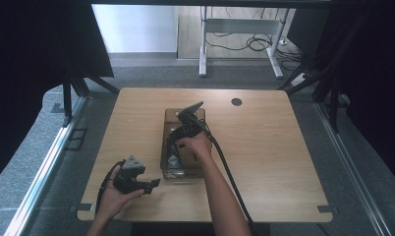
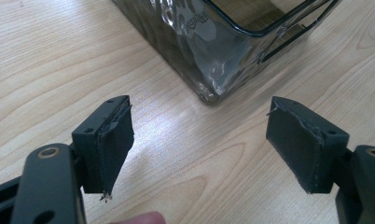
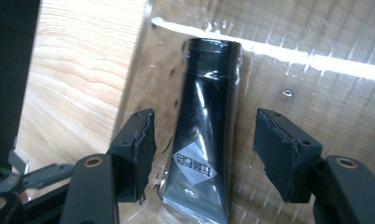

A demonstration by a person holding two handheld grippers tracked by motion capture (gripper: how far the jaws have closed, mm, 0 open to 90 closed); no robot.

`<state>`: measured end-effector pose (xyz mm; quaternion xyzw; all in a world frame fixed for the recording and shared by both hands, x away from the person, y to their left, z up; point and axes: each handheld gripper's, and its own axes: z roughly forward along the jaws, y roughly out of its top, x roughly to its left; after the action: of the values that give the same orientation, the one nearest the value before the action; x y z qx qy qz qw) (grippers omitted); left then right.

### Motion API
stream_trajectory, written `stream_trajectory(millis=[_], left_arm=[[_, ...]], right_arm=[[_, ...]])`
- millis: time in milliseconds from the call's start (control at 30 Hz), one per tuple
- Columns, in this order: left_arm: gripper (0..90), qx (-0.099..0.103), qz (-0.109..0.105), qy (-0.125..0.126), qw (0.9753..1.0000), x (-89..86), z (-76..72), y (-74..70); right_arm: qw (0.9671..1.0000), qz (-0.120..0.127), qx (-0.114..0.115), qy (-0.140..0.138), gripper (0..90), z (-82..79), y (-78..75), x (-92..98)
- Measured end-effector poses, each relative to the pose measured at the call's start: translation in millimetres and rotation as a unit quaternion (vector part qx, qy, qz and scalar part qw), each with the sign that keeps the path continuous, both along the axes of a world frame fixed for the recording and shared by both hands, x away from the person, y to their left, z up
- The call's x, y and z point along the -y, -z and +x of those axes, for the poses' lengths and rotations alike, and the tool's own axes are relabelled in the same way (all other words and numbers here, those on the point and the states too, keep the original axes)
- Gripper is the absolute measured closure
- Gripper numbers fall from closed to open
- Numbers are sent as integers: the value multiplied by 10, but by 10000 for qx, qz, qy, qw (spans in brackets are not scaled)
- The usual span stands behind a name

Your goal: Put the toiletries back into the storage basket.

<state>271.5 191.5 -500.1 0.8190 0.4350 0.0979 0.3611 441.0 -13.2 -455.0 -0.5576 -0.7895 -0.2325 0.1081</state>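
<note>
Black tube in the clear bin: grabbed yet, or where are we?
Not grabbed. Done so far: the right gripper is down inside the clear bin, jaws open on either side of the black tube, which lies flat on the bin floor. In hand: nothing. The left gripper is open over the table beside the bin's corner. Left: close on the tube and lift it, probably.

One clear plastic bin (image 1: pixel 168 118), one black tube (image 3: pixel 206 126) inside it, two claws, left claw (image 2: pixel 199 149) and right claw (image 3: pixel 204 154), one wooden bench (image 1: pixel 274 147)

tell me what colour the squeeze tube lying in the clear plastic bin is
Glossy black, with a pale diamond label; the squeeze tube shows best in the right gripper view.
</note>
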Motion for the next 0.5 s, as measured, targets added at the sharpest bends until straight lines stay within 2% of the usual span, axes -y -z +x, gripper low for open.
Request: stream_trajectory(millis=[67,167,300,467,500], left_arm=[[234,7,19,7,10000,0,-2,-1],[234,6,25,3,10000,-2,-7,2],[234,4,61,-8,10000,-13,-15,10],[234,-5,113,-54,9999,-15,-17,18],[234,-16,119,-64,9999,-16,-18,21]], right_arm=[[10000,-8,42,-54,390,-9,-15,7],[9993,-67,261,-258,390,-52,-81,53],[9982,4,392,-453,400,-90,-128,109],[9933,6,775,-852,409,-167,-210,232],[9906,63,906,-1019,411,-206,-224,296]])
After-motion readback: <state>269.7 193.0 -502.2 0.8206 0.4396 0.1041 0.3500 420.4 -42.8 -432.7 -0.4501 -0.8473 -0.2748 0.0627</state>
